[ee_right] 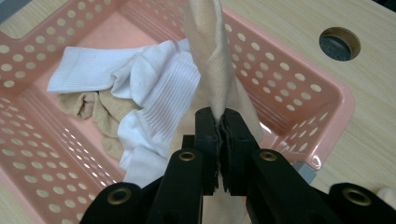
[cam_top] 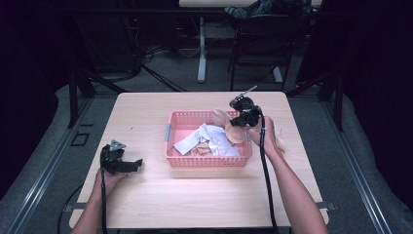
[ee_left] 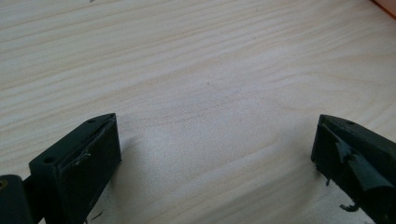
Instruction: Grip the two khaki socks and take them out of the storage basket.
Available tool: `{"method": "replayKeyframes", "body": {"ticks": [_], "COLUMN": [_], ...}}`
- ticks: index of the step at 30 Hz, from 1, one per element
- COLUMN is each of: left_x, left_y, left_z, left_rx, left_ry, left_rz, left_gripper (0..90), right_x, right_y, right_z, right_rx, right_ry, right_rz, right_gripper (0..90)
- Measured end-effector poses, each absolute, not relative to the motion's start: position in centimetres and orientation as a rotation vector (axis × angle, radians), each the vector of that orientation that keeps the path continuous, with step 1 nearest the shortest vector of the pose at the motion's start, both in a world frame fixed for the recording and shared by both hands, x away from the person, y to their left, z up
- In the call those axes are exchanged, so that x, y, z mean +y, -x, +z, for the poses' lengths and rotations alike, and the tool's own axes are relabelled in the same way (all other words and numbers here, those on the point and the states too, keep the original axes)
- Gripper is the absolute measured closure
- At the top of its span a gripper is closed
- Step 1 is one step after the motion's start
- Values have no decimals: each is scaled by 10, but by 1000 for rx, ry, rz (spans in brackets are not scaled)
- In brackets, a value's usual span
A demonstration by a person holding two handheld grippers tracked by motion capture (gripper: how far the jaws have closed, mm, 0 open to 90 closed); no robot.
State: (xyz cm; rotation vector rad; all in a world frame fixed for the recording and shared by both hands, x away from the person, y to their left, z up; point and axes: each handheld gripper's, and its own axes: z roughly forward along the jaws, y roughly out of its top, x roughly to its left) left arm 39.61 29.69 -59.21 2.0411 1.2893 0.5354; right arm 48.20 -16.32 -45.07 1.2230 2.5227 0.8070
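Right tool [ee_right: 218, 122] pinching beige sock [ee_right: 210, 51] at its edge, sock hanging over pink basket [ee_right: 299, 88], likely to separate it from white socks [ee_right: 154, 84]. Left tool [cam_top: 127, 165] spread, idle on surface [ee_left: 210, 70], well apart from basket.

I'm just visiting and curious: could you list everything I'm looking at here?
Basket: one, pink, perforated, middle of the table.
Beige sock: one, pinched in the right gripper, hanging over the basket.
White socks: at least two, crumpled in the basket.
Tan sock: one, bunched under the white ones.
Table: one, pale wood, with a round cable hole.
Left gripper: black, open, resting on the table at the left.
Right gripper: black, shut on the beige sock.
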Motion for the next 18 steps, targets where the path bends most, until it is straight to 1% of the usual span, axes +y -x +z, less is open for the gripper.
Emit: {"method": "replayKeyframes", "body": {"ticks": [18], "left_x": [297], "left_y": [-396], "left_z": [-592], "left_rx": [1289], "left_ry": [-2041], "left_rz": [535], "left_gripper": [12], "right_x": [-165], "right_y": [-478], "right_z": [-415], "right_rx": [2511], "right_ry": [-1188], "right_rz": [888], "right_gripper": [860]}}
